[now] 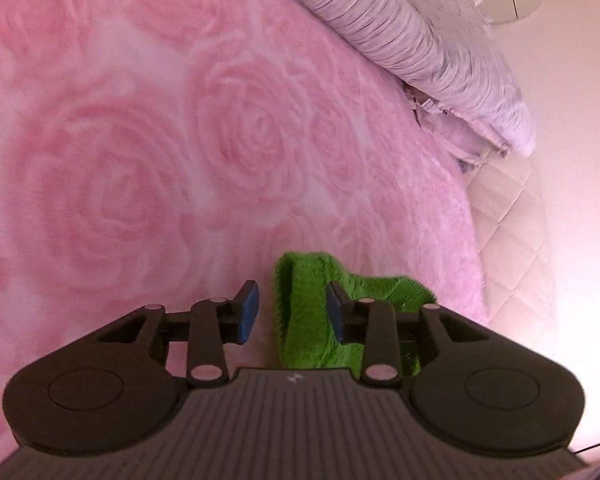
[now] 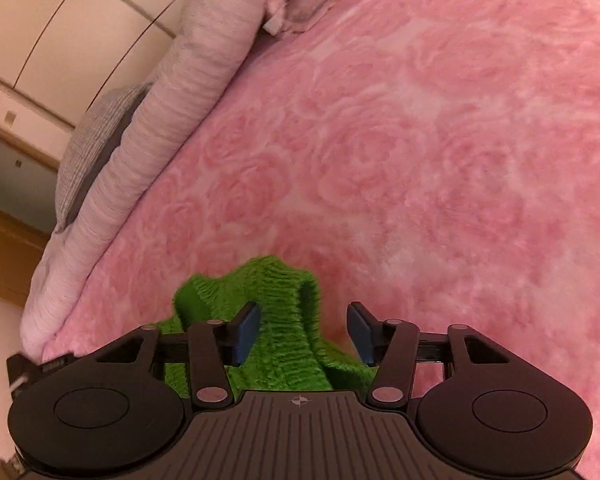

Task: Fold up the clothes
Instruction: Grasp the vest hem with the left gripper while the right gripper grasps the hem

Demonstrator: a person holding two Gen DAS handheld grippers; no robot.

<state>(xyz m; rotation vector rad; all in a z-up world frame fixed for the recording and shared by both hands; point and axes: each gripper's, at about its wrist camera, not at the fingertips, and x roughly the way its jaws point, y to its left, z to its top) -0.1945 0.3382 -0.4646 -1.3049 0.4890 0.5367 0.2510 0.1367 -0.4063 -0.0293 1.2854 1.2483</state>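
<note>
Bedding fills both views: a pink rose-patterned blanket [image 2: 440, 152] spreads over the bed, with ribbed pale pillows [image 1: 420, 36] piled along one edge and, in the left wrist view, a quilted white mattress side [image 1: 508, 216] beyond the blanket's border. On the blanket, close under both cameras, sits the task's thing, a fuzzy green garment [image 2: 276, 320], bunched and ridged rather than flat; how much of it is already folded cannot be told, since most of it is hidden beneath the tools. The left gripper [image 1: 292, 312] stands with its fingers parted wide, and a raised fold of the green cloth rises in the gap, against the inner side of the right-hand blue pad; the other pad looks clear of the cloth. The right gripper [image 2: 304, 332] is likewise spread, a hump of the knit between its blue pads, near the left-hand one, with pink blanket showing before the other. Neither pair grips anything. The scene would fit a moment just ahead of pinching two spots on the garment, or just after letting a fold go. If a pinch is meant, it would go best with each pad pair taking a single thickness near an edge, set deep enough that the fluffy knit does not slip, while keeping the plush blanket below out of the bite.
</note>
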